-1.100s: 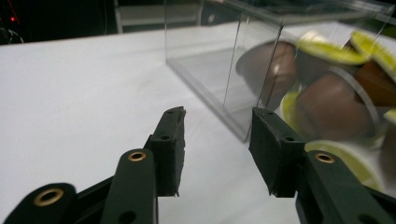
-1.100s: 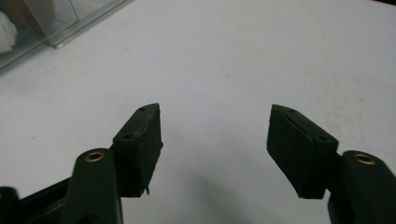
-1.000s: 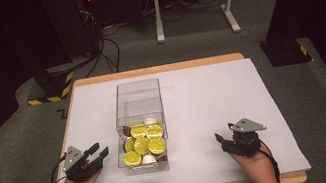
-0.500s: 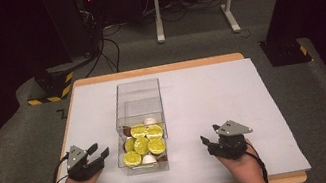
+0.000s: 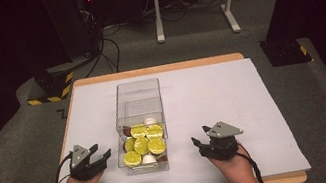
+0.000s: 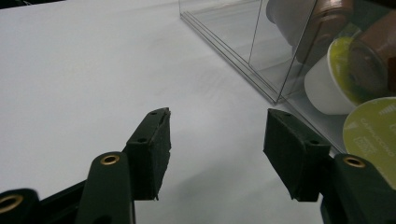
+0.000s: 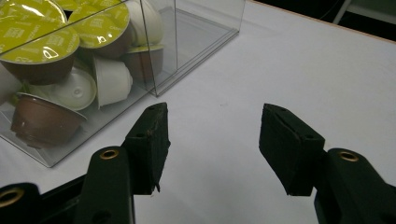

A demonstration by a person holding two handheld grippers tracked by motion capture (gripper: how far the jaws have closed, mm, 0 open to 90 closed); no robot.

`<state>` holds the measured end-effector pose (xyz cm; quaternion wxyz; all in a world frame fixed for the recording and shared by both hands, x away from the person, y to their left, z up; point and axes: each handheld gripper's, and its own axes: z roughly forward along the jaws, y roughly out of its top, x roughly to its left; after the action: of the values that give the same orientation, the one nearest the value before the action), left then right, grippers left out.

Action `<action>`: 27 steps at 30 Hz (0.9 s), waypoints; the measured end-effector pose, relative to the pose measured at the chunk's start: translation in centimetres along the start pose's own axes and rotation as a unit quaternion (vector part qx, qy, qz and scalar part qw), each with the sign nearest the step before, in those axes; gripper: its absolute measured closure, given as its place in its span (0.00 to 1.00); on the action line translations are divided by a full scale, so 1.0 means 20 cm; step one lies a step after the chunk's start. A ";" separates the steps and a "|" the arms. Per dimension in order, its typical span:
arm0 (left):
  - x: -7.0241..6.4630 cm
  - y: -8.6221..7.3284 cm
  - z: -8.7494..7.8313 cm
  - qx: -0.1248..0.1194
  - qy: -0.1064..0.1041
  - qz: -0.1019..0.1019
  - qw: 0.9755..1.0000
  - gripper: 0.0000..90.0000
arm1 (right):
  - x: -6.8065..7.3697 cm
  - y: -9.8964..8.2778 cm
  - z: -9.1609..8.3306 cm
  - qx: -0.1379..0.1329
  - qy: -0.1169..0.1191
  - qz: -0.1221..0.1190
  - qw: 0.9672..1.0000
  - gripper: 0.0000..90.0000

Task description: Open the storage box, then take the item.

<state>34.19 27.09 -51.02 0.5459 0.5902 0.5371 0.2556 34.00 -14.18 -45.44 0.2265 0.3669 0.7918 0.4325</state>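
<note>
I have both grippers gaping empty either side of the clear capsule box (image 5: 140,126), left gripper (image 5: 97,156) nearer than right gripper (image 5: 200,145).

A wooden table (image 5: 157,69) stands on grey carpet, its top almost wholly covered by a white sheet (image 5: 214,103), with wood showing along the edges. On the sheet, left of the middle, sits a clear box (image 5: 138,103) set lengthwise away from the person. Its near half holds coffee pods (image 5: 144,144); its far half is bare.
</note>
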 end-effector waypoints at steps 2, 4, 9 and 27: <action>0.00 0.00 0.00 0.003 0.003 0.003 1.000 0.46 | 0.01 0.00 0.00 -0.002 0.001 -0.001 1.000 0.47; 0.00 0.00 0.00 0.000 0.006 0.002 1.000 0.46 | 0.02 0.01 0.00 -0.006 0.003 -0.002 1.000 0.47; 0.00 0.00 0.00 0.004 0.004 0.003 1.000 0.46 | 0.04 0.03 0.00 -0.012 0.006 -0.002 1.000 0.47; 0.00 0.00 0.00 0.004 -0.005 -0.014 1.000 0.45 | 0.15 0.18 0.01 -0.041 0.045 -0.011 0.998 0.44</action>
<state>34.26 27.05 -51.04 0.5494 0.5859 0.5441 0.2426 33.59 -10.48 -42.68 0.2100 0.3292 0.7867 0.4782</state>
